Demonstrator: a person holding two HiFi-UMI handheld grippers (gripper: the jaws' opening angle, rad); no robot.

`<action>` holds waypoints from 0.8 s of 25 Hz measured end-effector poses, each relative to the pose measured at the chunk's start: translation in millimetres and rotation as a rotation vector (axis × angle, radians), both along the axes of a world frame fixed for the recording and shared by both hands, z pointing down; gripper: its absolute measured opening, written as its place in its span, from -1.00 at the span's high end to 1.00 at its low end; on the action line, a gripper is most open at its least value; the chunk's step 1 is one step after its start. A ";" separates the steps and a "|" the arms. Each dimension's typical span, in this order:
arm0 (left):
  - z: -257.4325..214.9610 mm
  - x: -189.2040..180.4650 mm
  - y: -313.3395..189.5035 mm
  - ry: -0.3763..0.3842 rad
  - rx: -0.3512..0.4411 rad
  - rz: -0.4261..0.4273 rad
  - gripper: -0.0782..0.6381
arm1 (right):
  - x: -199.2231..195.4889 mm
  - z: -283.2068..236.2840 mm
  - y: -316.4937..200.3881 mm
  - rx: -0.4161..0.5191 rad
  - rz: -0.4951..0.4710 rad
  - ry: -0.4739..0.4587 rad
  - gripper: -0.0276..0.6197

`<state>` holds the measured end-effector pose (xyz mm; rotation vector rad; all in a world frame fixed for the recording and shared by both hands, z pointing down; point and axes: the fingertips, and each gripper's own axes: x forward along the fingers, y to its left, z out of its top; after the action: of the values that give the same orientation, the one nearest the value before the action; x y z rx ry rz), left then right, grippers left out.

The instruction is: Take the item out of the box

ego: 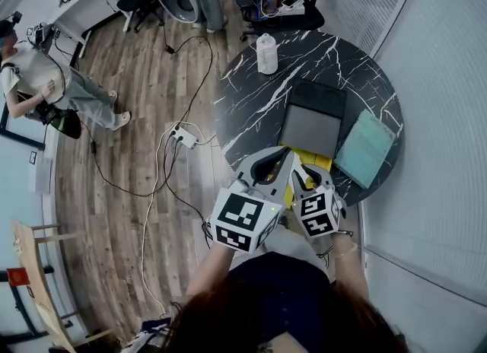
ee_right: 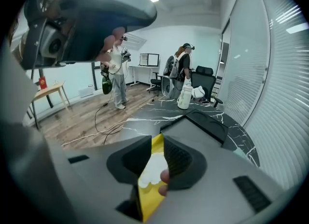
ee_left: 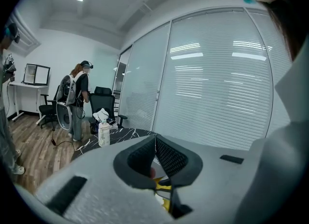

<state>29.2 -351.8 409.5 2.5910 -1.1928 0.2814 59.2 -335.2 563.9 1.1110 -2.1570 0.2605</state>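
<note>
1. The right gripper (ee_right: 161, 146) is clamped on a yellow packet (ee_right: 150, 179). In the right gripper view the packet stands on edge between the two pads, running from the tips down the middle of the frame. That looks like a pinch on a thin flat side, which makes sense for something this floppy.
2. The left gripper (ee_left: 155, 141) has its jaws closed, tips touching. A bit of yellow shows low in the gap behind the tips. There's no telling whether it's actually nipped there or just lies beyond.
3. The packet is already clear of the box (ego: 310, 131). In the head view the yellow shows at lower centre, between and just ahead of the two grippers, near the closest edge of the table (ego: 251, 108). The box sits above it in the frame.
4. The box lies open, dark lid folded back toward the top, grey inside bare as far as the head view shows. So the removal part looks pretty much done.
5. Both grippers are side by side close to the person's body, probably so the left can steady or take over.
6. A teal pad (ego: 367, 148) lies right of the box.
</note>
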 end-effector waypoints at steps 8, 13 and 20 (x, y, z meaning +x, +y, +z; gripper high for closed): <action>9.5 0.9 -10.1 -0.002 -0.027 0.001 0.70 | -1.7 38.5 -7.1 -0.064 -0.019 0.046 0.62; 15.6 0.4 -14.0 -0.008 -0.043 -0.004 0.70 | 0.5 64.3 -9.7 -0.111 -0.030 0.083 0.58; 25.8 0.8 -16.0 -0.020 -0.068 -0.015 0.70 | 3.6 99.4 -9.6 -0.176 -0.033 0.104 0.58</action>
<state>30.0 -367.8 435.4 2.5256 -1.1881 0.3400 62.8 -344.8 663.3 0.9671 -2.0166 0.3620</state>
